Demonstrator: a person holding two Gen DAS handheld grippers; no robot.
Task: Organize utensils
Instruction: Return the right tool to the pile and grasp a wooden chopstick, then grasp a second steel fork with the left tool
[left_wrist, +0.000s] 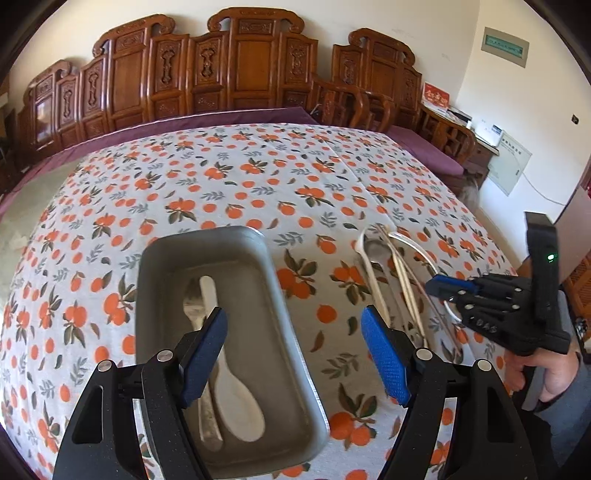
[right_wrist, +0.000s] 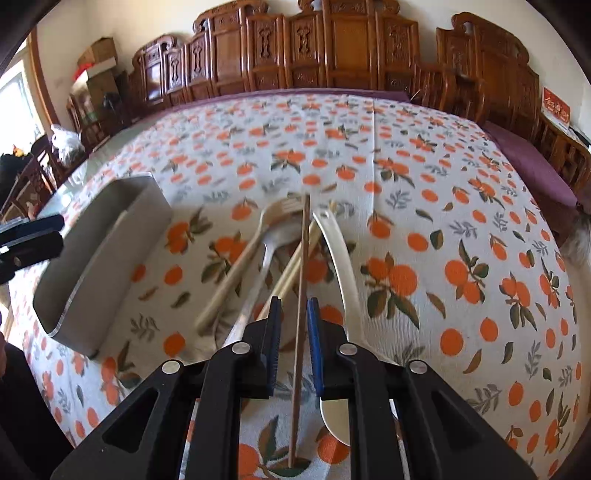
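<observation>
Right wrist: chopstick (right_wrist: 301, 295) between fingers (right_wrist: 313, 332) (untouched)

Table (left_wrist: 258, 177) w/ tray (left_wrist: 280, 332), utensils (right_wrist: 269, 251)

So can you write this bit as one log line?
right claw: around brown chopstick, not clamped | left claw: open over tray

A: The grey rectangular metal tray (left_wrist: 236, 236) has its near end hidden behind the left tongs (left_wrist: 295, 354); the steel fork (left_wrist: 192, 306) handle vanishes there too.

B: In the right view the thin brown wooden chopstick (right_wrist: 303, 258) sits between the right tongs (right_wrist: 293, 343) pads; contact is unclear. The cream-handled fork (right_wrist: 236, 273) is blurred.
</observation>
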